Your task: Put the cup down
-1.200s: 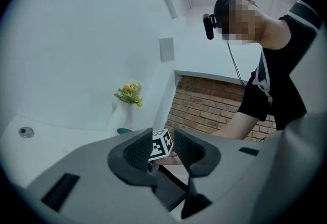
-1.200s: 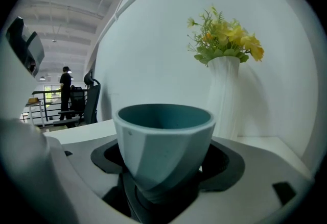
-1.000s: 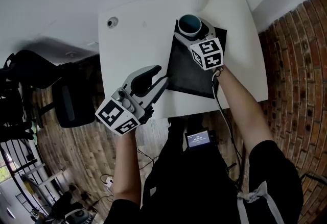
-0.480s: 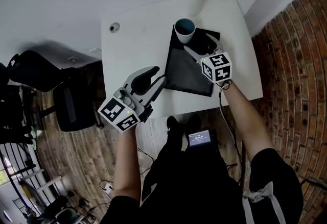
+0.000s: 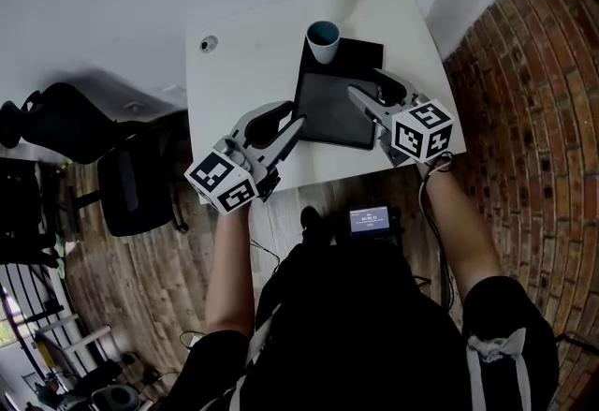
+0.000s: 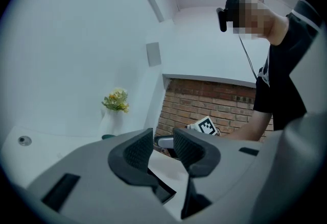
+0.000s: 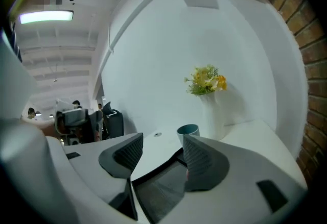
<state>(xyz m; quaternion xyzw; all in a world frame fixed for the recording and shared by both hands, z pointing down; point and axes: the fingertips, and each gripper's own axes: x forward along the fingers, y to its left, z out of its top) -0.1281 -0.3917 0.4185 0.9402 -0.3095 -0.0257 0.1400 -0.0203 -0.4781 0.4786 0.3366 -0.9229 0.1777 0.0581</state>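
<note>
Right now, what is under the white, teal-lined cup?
The white, teal-lined cup stands on a far corner of the flat black mat, on the white table. The contact spot itself is covered.

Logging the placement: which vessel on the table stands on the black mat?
The cup, on the far corner of the mat; the flower vase stands behind it on the bare white table.

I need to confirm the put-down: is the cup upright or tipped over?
Upright. The cup stands on its base at the corner of the mat, its open mouth facing up in the head view.
</note>
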